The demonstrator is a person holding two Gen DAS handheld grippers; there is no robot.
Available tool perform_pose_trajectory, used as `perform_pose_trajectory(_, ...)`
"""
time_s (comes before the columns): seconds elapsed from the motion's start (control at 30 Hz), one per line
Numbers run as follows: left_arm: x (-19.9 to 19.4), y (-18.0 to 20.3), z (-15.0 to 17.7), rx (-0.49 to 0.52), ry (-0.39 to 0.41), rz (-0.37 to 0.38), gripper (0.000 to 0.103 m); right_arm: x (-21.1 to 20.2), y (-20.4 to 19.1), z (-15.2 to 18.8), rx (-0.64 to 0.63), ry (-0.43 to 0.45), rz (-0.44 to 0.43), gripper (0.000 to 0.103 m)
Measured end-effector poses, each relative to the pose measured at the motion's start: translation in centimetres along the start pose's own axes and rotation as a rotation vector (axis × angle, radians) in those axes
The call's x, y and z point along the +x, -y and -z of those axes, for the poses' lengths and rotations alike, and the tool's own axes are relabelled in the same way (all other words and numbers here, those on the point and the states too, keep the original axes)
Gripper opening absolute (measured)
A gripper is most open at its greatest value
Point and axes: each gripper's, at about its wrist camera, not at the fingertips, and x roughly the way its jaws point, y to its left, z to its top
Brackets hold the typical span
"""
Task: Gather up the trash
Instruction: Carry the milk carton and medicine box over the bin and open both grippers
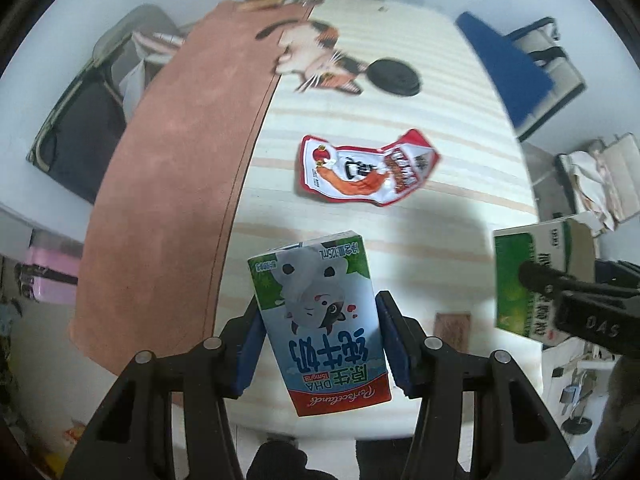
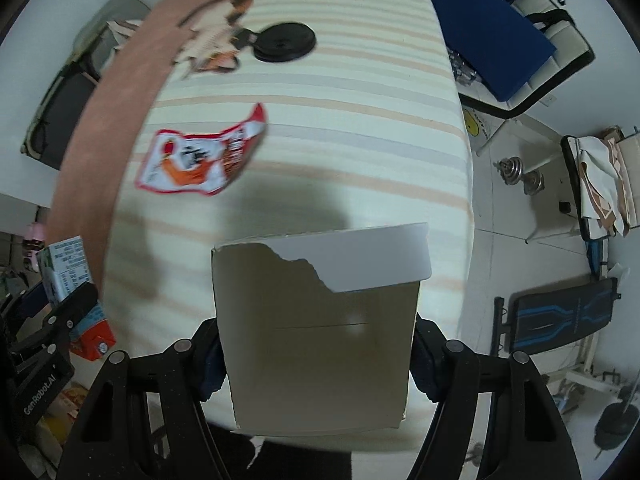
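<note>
My left gripper is shut on a small milk carton with a cartoon cow print, held above the striped table. My right gripper is shut on a torn cardboard box, whose green printed side shows at the right edge of the left wrist view. The milk carton and the left gripper's fingers show at the left edge of the right wrist view. A red and white snack wrapper lies flat on the table beyond both grippers.
A black round lid and a cat-shaped card lie farther back. A brown runner covers the table's left side. Around the table stand a chair with a blue cushion, dumbbells and a workout bench.
</note>
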Motion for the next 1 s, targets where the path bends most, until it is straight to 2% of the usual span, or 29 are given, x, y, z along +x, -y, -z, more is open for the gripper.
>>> perform_pose_trajectory(0.13, -2.5, -1.1, 3.5, 0.052, 0.05, 0.053, 0.05, -2.9, -1.8, 4.5, 0.049, 0.053, -0.018, 0.074)
perform_pose_trajectory(0.27, -4.2, -3.0, 7.8, 0.102, 0.05, 0.105, 0.05, -4.9, -3.4, 11.0, 0.141, 0.086, -0.026, 0.074)
perform_pose_trajectory(0.4, -4.4, -5.5, 13.5, 0.127, -0.01, 0.163, 0.05, -5.3, -5.1, 18.7, 0.25, 0.064, -0.057, 0.074)
perform_pose_trajectory(0.53, -1.9, -7.1, 18.9, 0.135, -0.14, 0.204, 0.05, -2.7, -6.3, 26.2, 0.345, -0.018, -0.097, 0.074)
perform_pose_trajectory(0.67, 2.3, -7.5, 22.7, 0.131, -0.252, 0.242, 0.05, 2.5, -6.1, 32.3, 0.453, -0.116, -0.151, 0.074)
perform_pose_trajectory(0.77, 7.6, -7.6, 24.6, 0.106, -0.32, 0.274, 0.05, 8.8, -5.2, 35.8, 0.54, -0.175, -0.183, 0.074)
perform_pose_trajectory(0.83, 12.2, -7.6, 25.4, 0.082, -0.358, 0.291, 0.05, 13.0, -4.6, 37.2, 0.583, -0.204, -0.203, 0.074)
perform_pose_trajectory(1.0, 24.2, -7.5, 26.6, 0.058, -0.378, 0.28, 0.052, 25.7, -2.9, 39.1, 0.691, -0.226, -0.249, 0.074)
